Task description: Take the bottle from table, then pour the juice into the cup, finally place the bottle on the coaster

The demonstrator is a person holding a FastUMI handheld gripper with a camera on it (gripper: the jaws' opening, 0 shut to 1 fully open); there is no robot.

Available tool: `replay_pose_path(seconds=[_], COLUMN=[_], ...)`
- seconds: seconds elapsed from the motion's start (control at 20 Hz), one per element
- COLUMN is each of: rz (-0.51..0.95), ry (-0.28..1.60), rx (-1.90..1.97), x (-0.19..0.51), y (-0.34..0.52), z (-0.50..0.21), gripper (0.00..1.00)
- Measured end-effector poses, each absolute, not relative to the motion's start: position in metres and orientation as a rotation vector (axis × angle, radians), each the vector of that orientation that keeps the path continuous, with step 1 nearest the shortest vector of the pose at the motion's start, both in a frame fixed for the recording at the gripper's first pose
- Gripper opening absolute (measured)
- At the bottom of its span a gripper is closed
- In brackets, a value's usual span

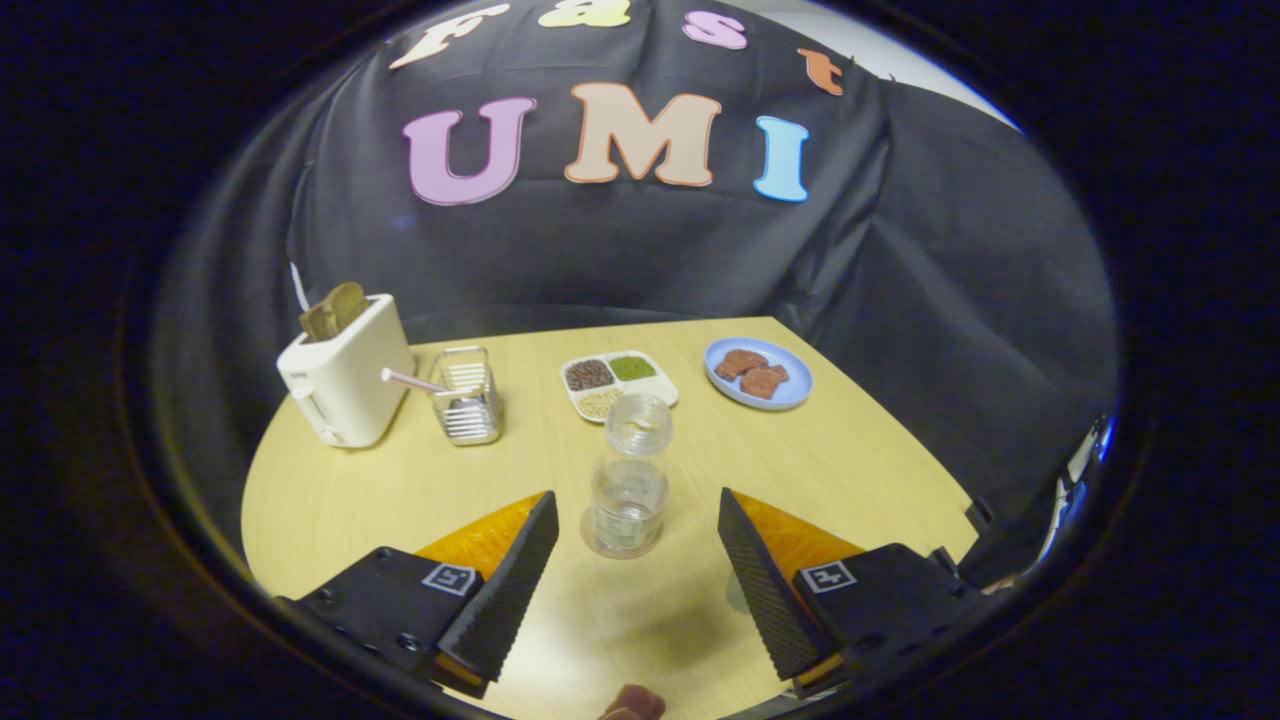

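Note:
A clear plastic bottle (630, 475) without a cap stands upright on a round coaster (593, 535) on the wooden table (860, 460). It holds a little clear liquid. My gripper (637, 512) is open. The bottle stands just ahead of the fingertips, in line with the gap between them, and neither finger touches it.
Beyond the bottle lie a white divided tray of grains (618, 383) and a blue plate with brown pieces (759, 373). Further left are a metal rack (466, 397) with a straw and a cream toaster (345, 372) holding toast. A fingertip (632, 704) shows below the fingers.

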State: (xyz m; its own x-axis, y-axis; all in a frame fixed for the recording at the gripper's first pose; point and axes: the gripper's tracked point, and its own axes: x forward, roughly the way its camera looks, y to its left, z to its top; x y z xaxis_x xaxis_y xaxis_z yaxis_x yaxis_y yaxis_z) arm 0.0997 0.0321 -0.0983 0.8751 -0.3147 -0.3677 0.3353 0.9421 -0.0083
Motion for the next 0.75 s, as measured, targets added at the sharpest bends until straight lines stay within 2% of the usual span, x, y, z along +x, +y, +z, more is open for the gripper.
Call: replay_pose_path(seconds=[0.2, 0.75], rz=[-0.170, -0.063], ry=[0.288, 0.209], rx=[0.093, -0.011], x=[0.101, 0.077], y=[0.054, 0.058], z=[-0.058, -0.016], gripper=[1.00, 1.00])
